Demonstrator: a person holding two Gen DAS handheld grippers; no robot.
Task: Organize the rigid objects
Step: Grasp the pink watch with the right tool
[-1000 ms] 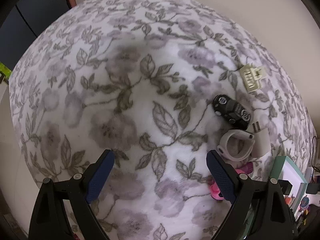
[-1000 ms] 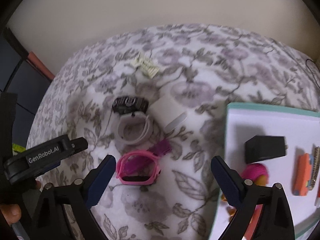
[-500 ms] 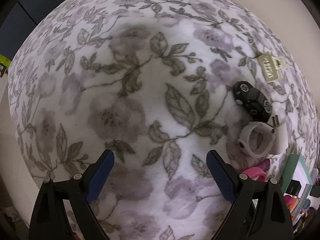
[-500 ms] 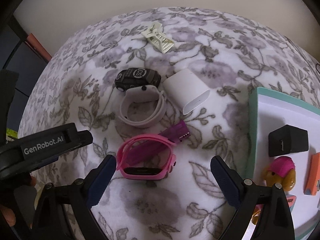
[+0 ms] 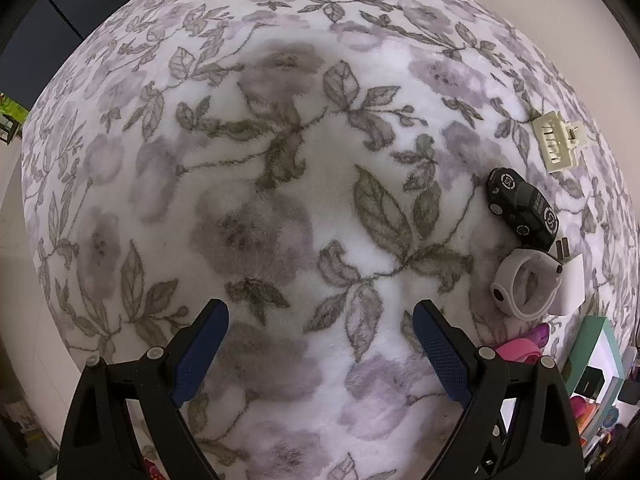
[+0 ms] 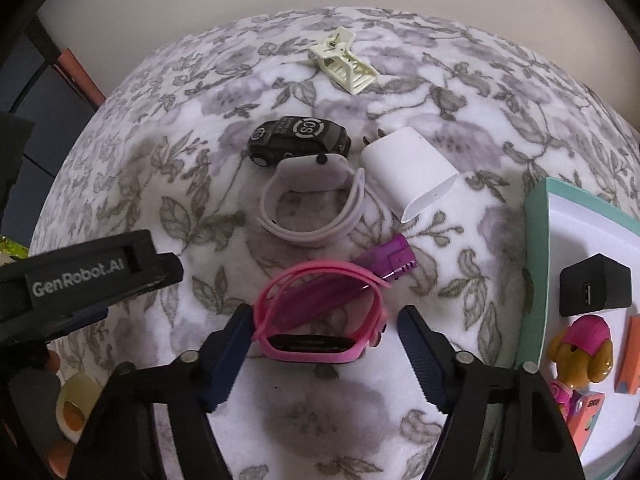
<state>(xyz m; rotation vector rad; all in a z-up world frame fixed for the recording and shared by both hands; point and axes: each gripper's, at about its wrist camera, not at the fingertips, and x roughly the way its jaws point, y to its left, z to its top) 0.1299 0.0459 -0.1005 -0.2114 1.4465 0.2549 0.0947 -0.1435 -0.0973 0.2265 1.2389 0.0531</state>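
Observation:
A pink watch [image 6: 316, 354] lies on the flowered blanket [image 6: 460, 92] between the fingers of my right gripper [image 6: 324, 318]. The jaws are closing on it; the left pad is at its strap and the right pad stands a little off. Behind it lie a purple piece [image 6: 384, 260], a pale watch [image 6: 312, 216], a white charger [image 6: 412, 172], a black toy car [image 6: 298, 140] and a cream clip [image 6: 344, 64]. My left gripper [image 5: 320, 312] hangs open over bare blanket, with the car [image 5: 522, 208] and pale watch [image 5: 524, 288] off to its right.
A teal-rimmed white tray [image 6: 536, 216] at the right holds a black cube charger [image 6: 596, 290], a toy dog figure [image 6: 584, 348] and an orange item [image 6: 630, 356]. The left gripper's body [image 6: 80, 280] reaches in from the left. The blanket's edge curves away behind the clip.
My right gripper has come down over the pink watch and its jaws have narrowed around it. The left gripper has sunk and drifted left, so the objects sit further right in its view.

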